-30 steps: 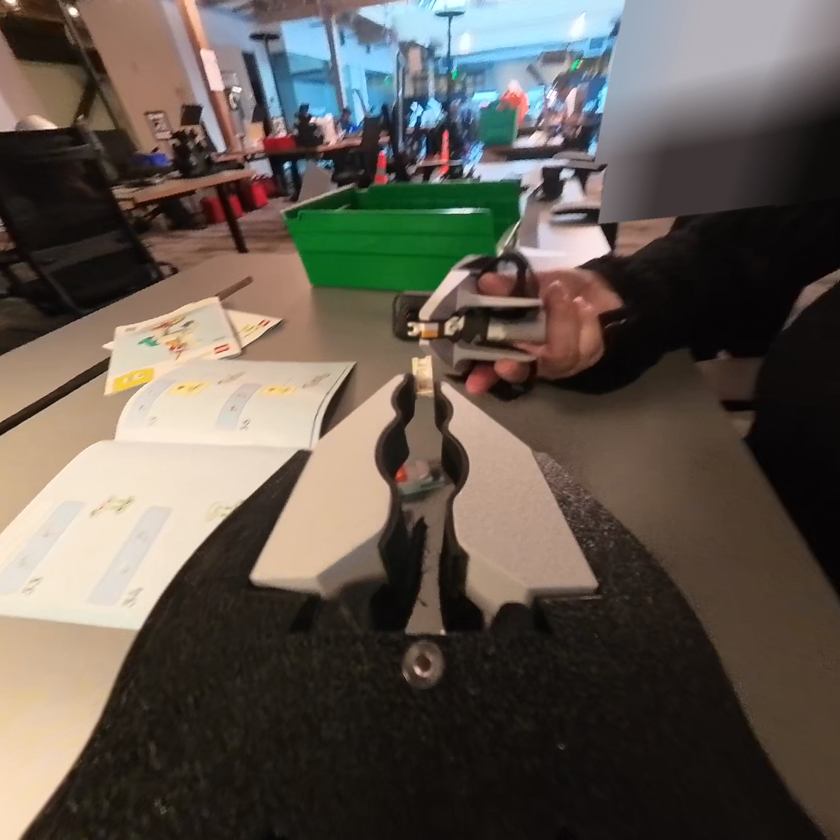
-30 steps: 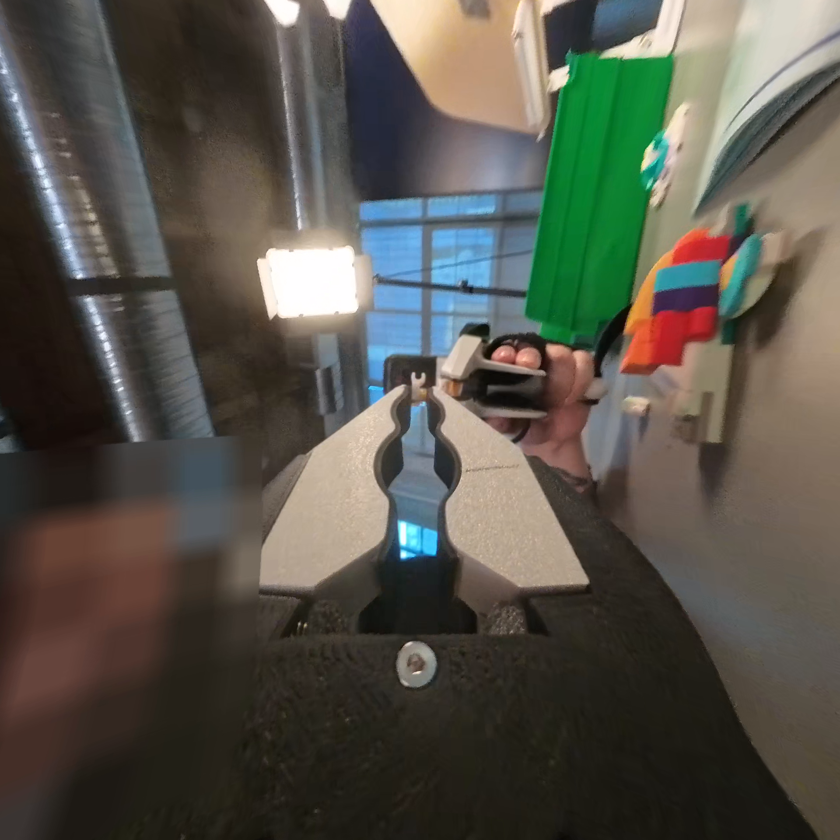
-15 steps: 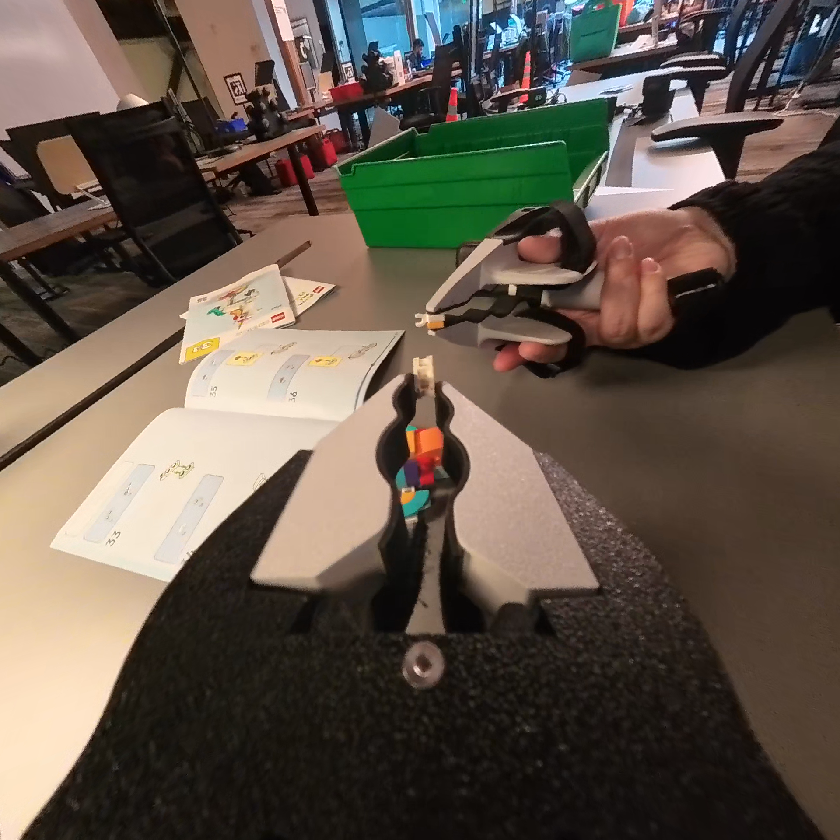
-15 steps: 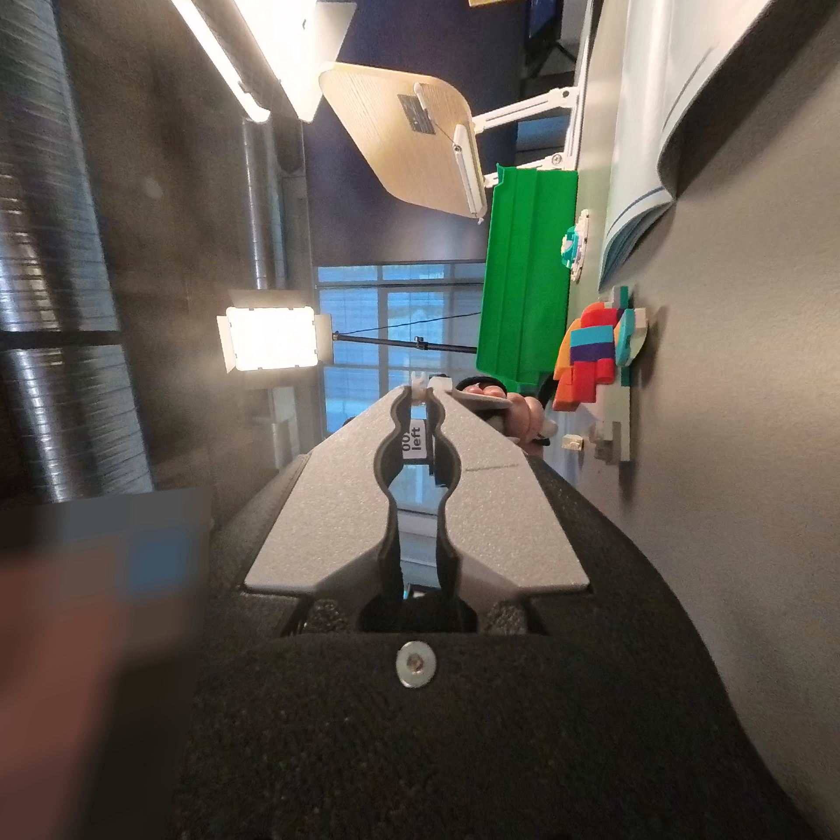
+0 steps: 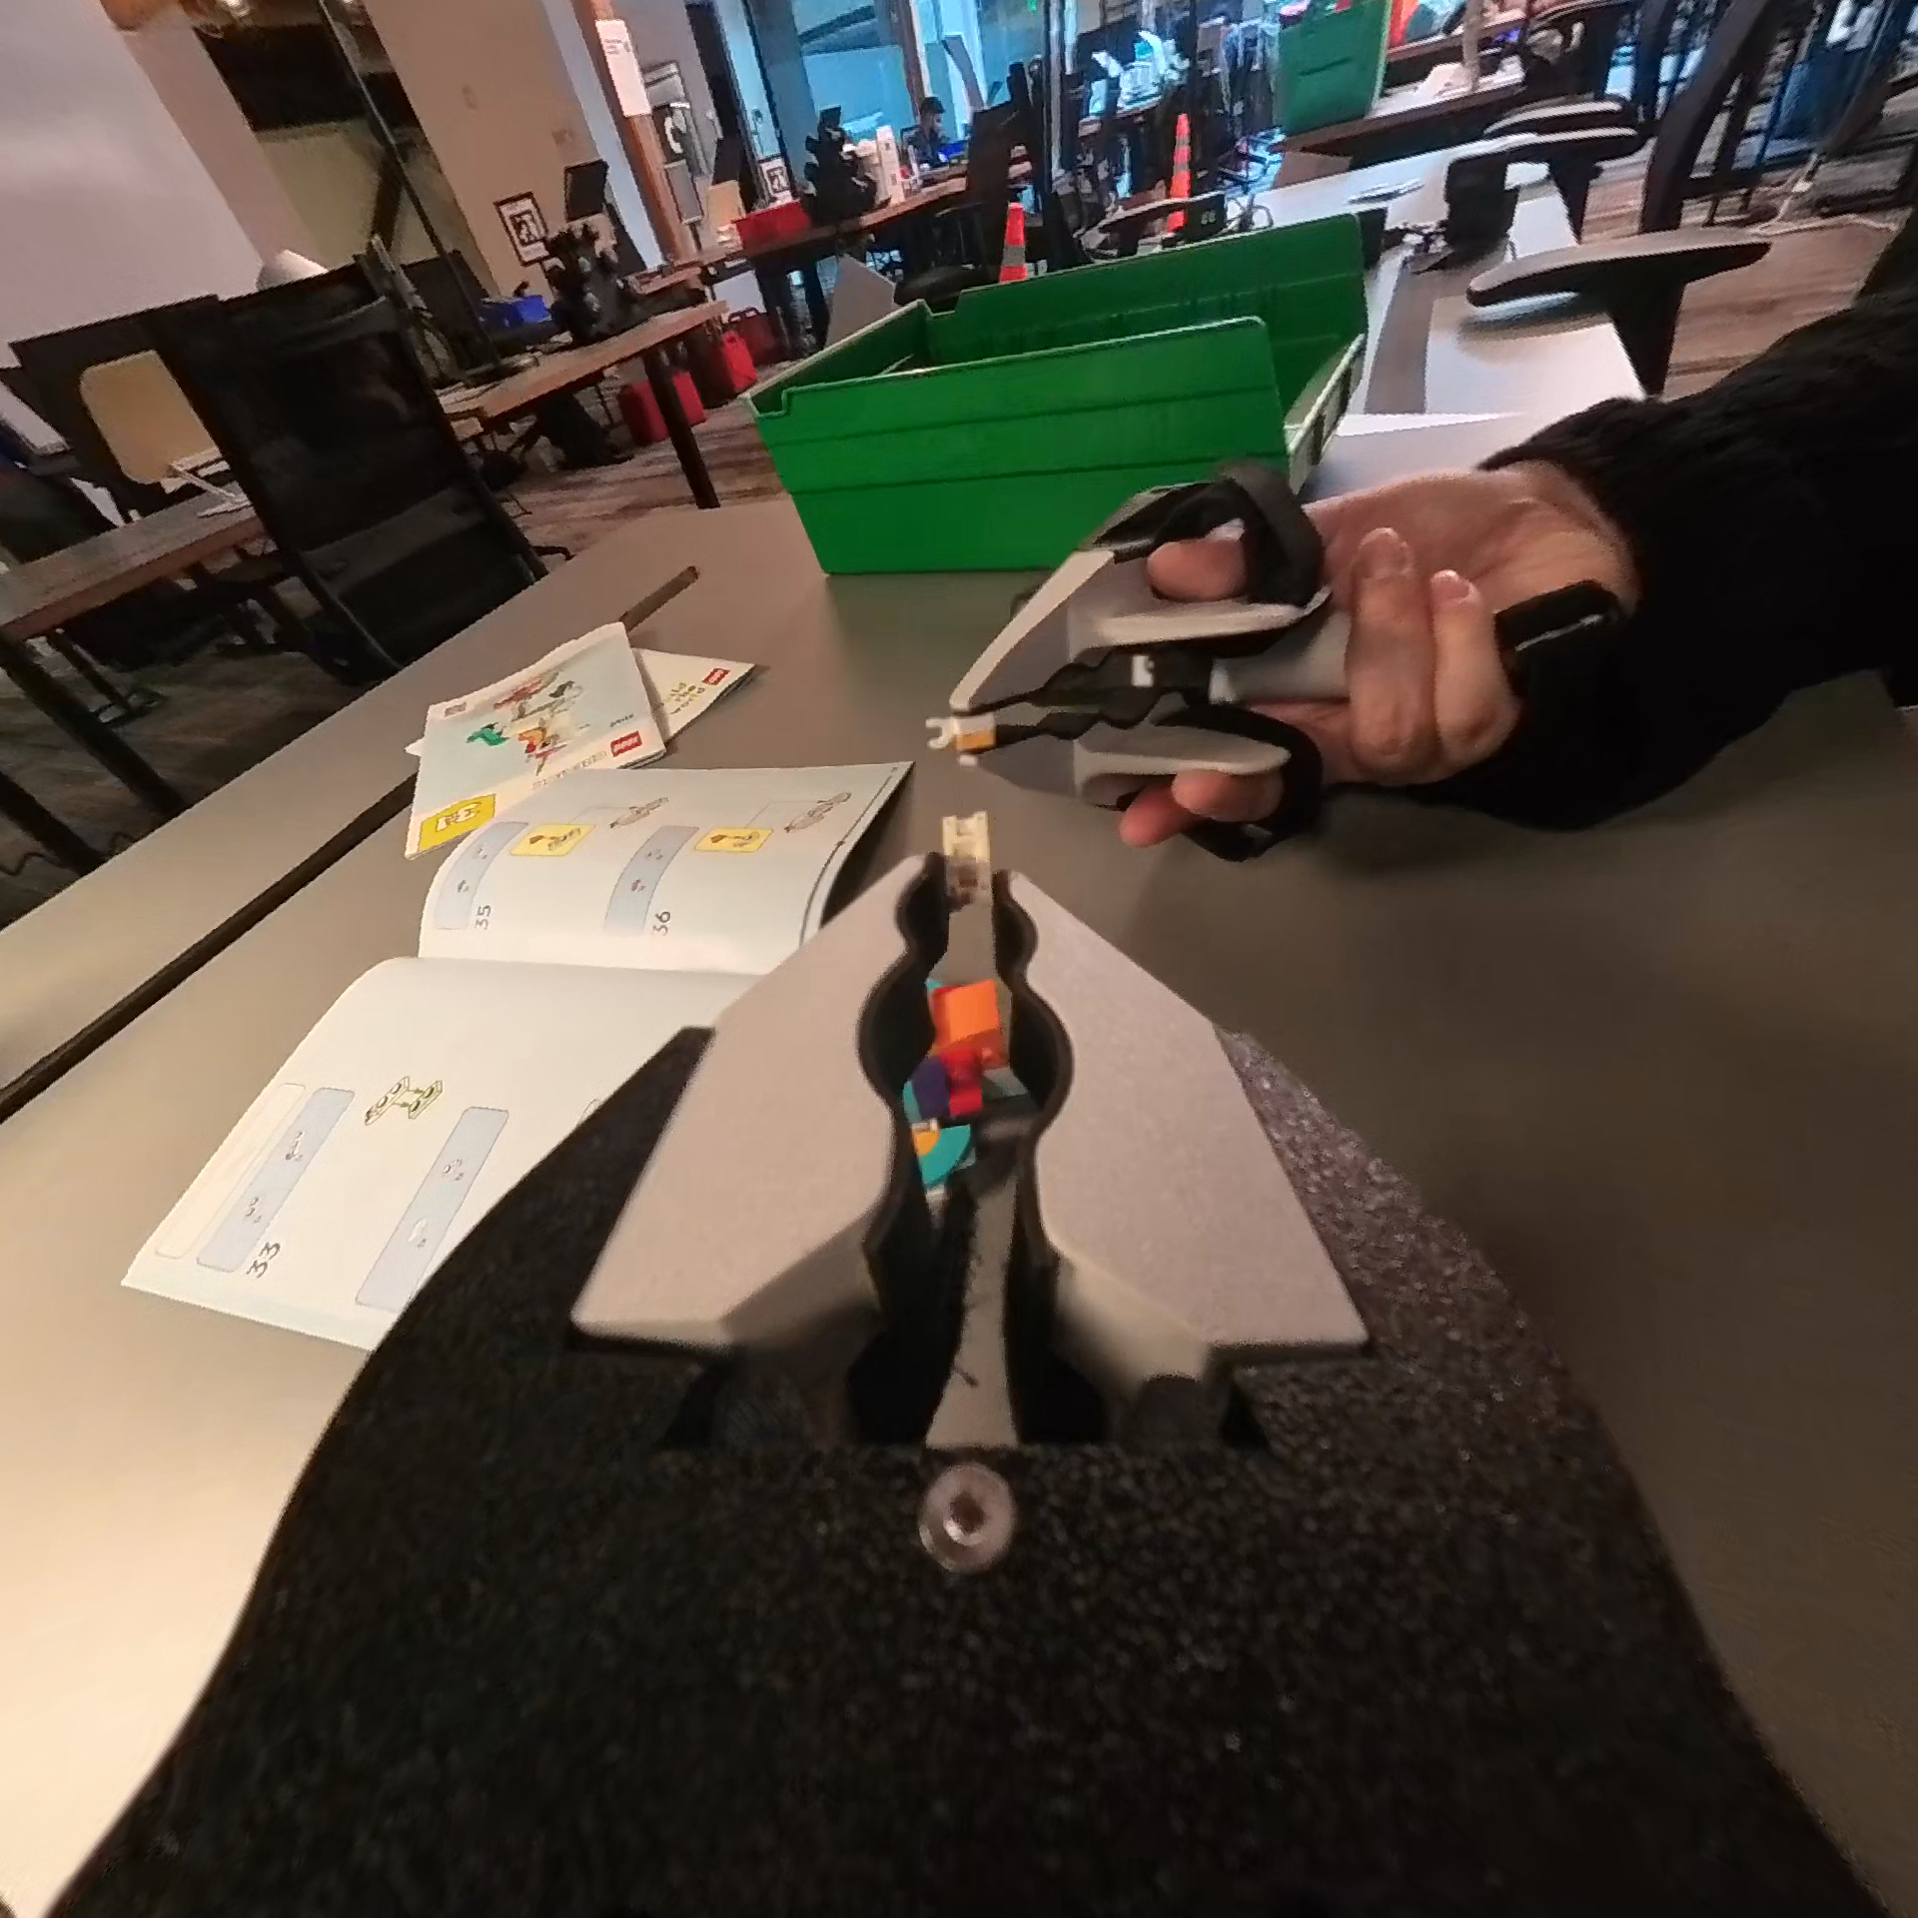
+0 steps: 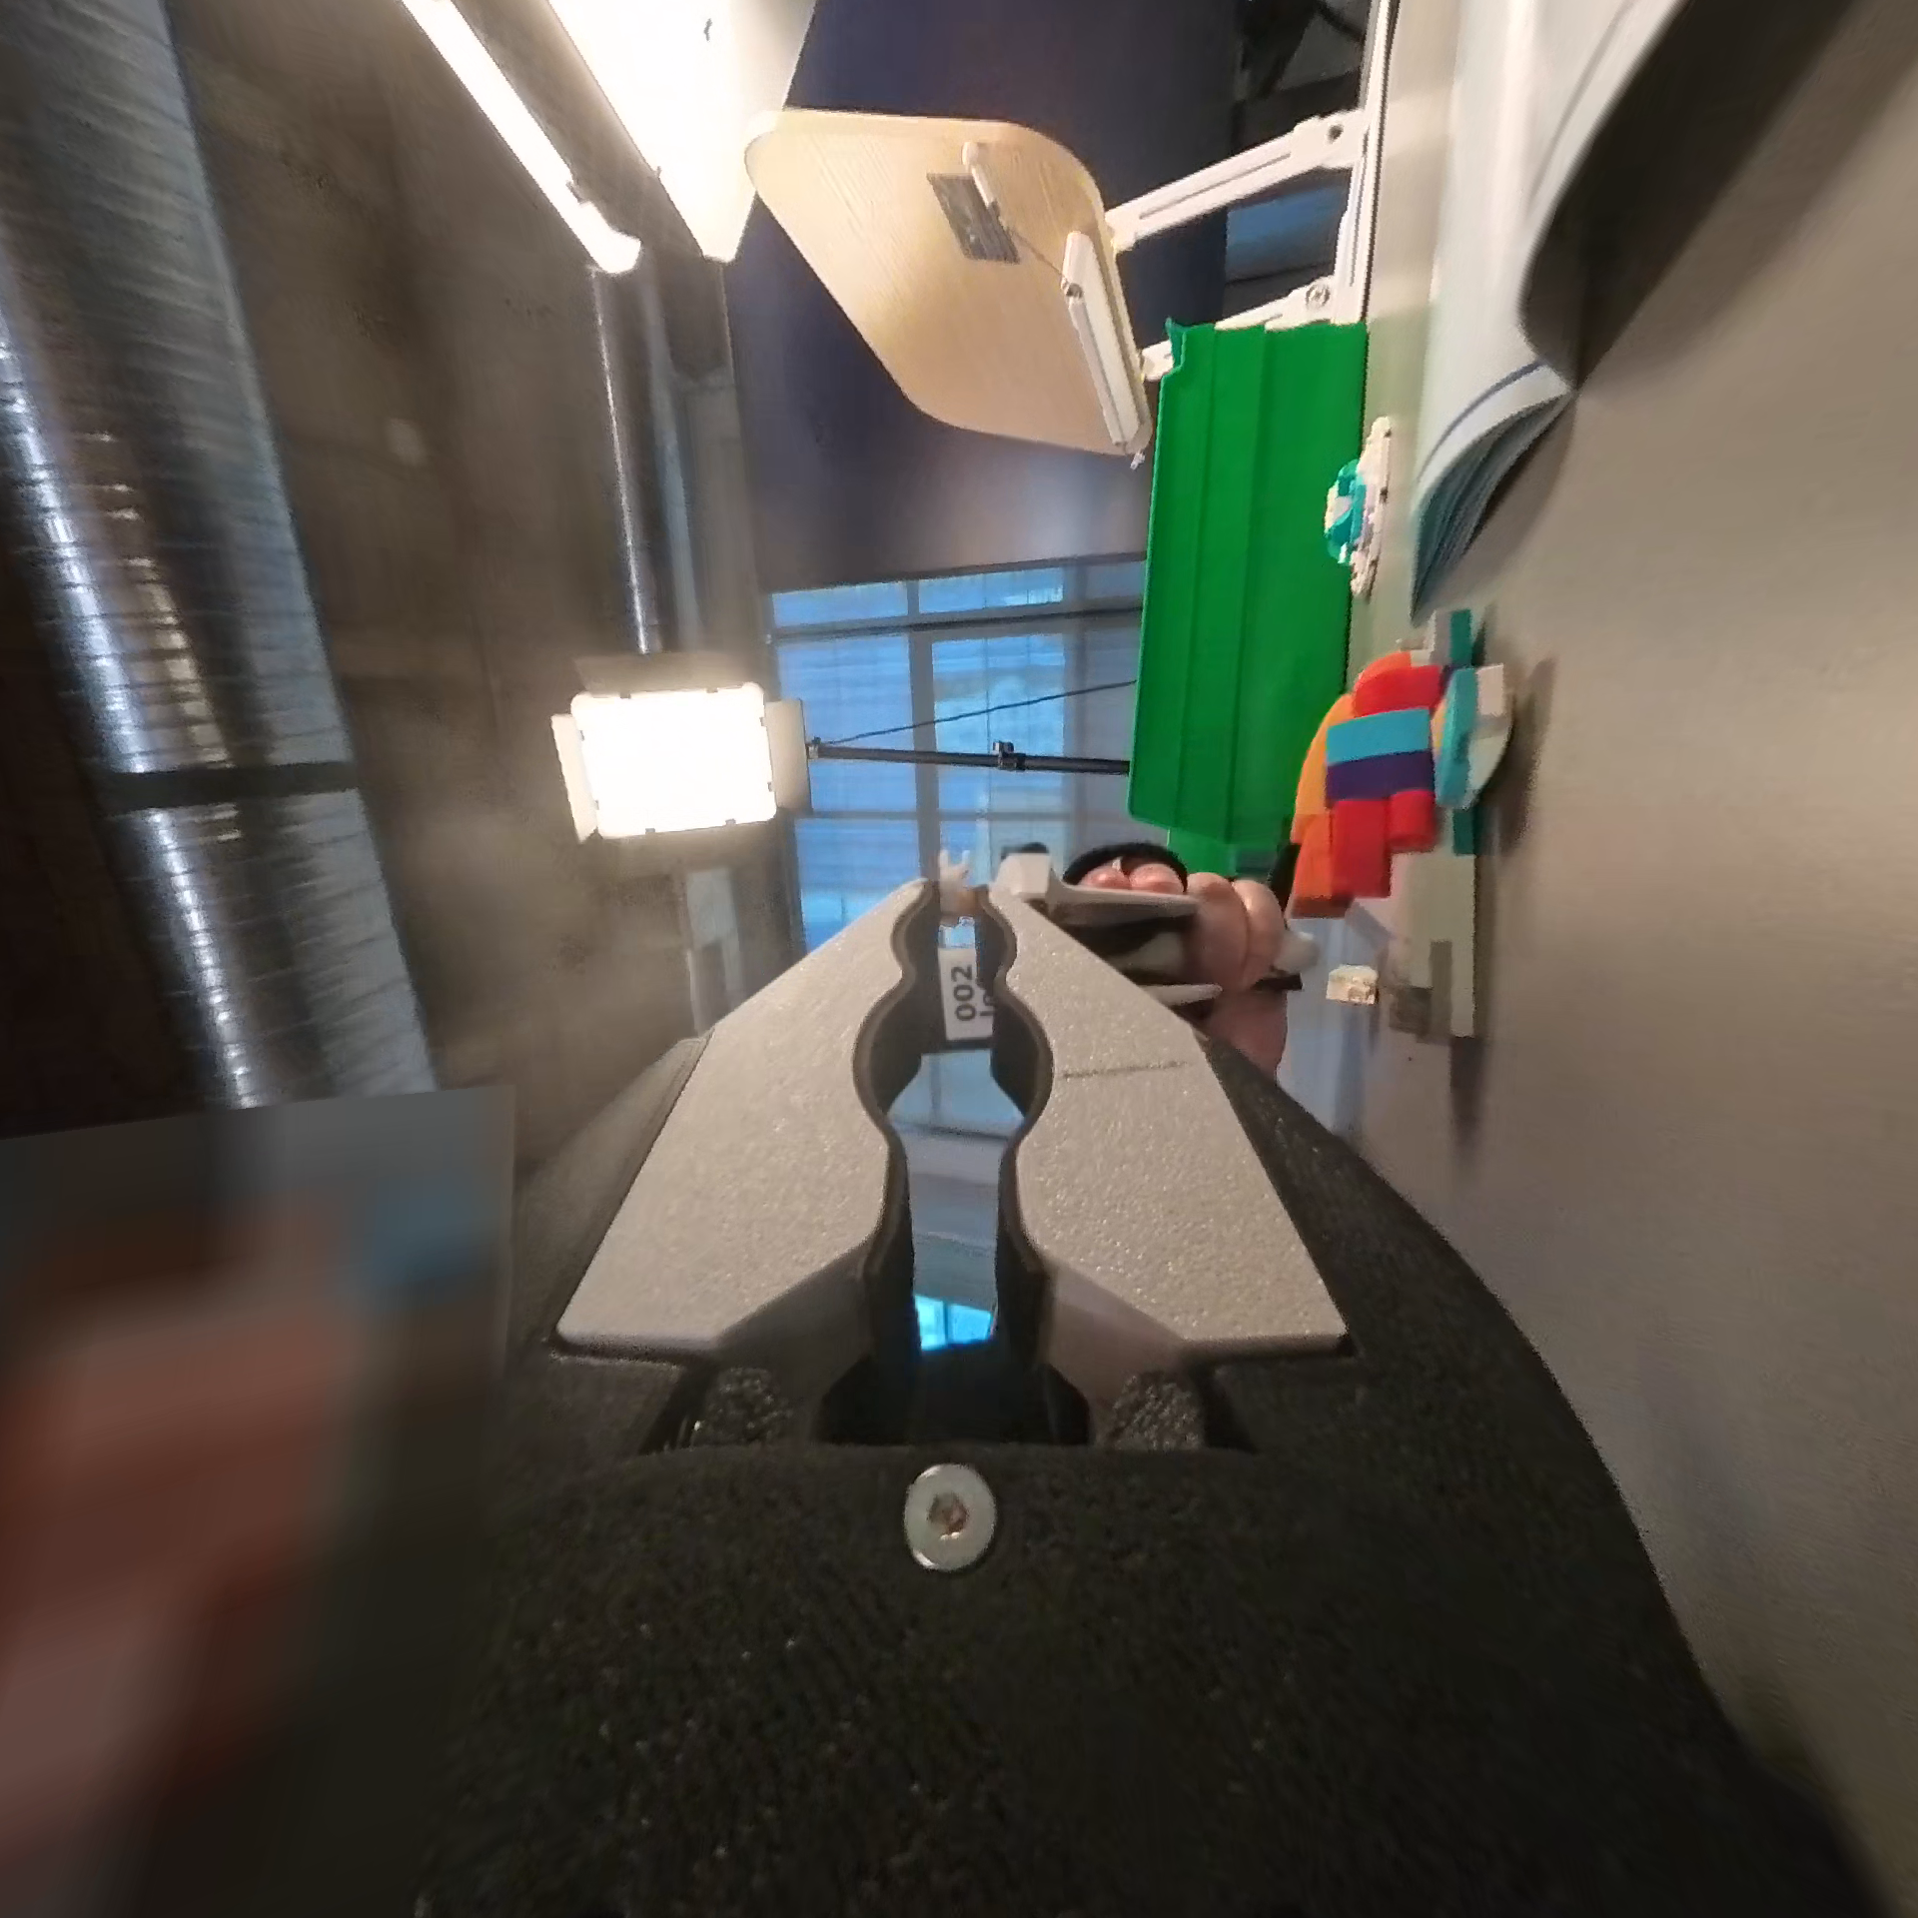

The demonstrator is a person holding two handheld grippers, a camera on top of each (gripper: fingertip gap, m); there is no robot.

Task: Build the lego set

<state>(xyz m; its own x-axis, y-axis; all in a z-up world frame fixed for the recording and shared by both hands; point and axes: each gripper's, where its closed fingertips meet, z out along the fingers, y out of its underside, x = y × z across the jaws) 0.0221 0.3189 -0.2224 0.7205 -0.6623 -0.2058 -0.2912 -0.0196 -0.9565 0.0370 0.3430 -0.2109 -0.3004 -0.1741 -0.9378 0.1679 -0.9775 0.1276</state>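
My left gripper (image 5: 963,867) is shut on a small white piece (image 5: 963,846) that sticks out past its tips. My right gripper (image 5: 965,735), held by a hand in a black sleeve, comes in from the right. It is shut on a small white clip piece with an orange part (image 5: 960,732), just above and apart from the left's piece. In the right wrist view, the right gripper (image 6: 960,898) holds the clip (image 6: 953,870). The coloured lego build (image 5: 960,1069) lies on the table below the left fingers, and also shows in the right wrist view (image 6: 1370,778).
An open instruction booklet (image 5: 623,934) and a leaflet (image 5: 529,737) lie to the left on the grey table (image 5: 1453,1038). A green bin (image 5: 1038,436) stands behind. A small loose white piece (image 6: 1352,984) lies by the build. A small teal and white build (image 6: 1360,509) sits by the bin. Only a small space, under 4 cm, lies between the two pairs of fingers.
The left view has tilted down, so the coloured build now shows between its fingers. The right gripper has drawn nearer in that view. The two held pieces stay close with a small gap.
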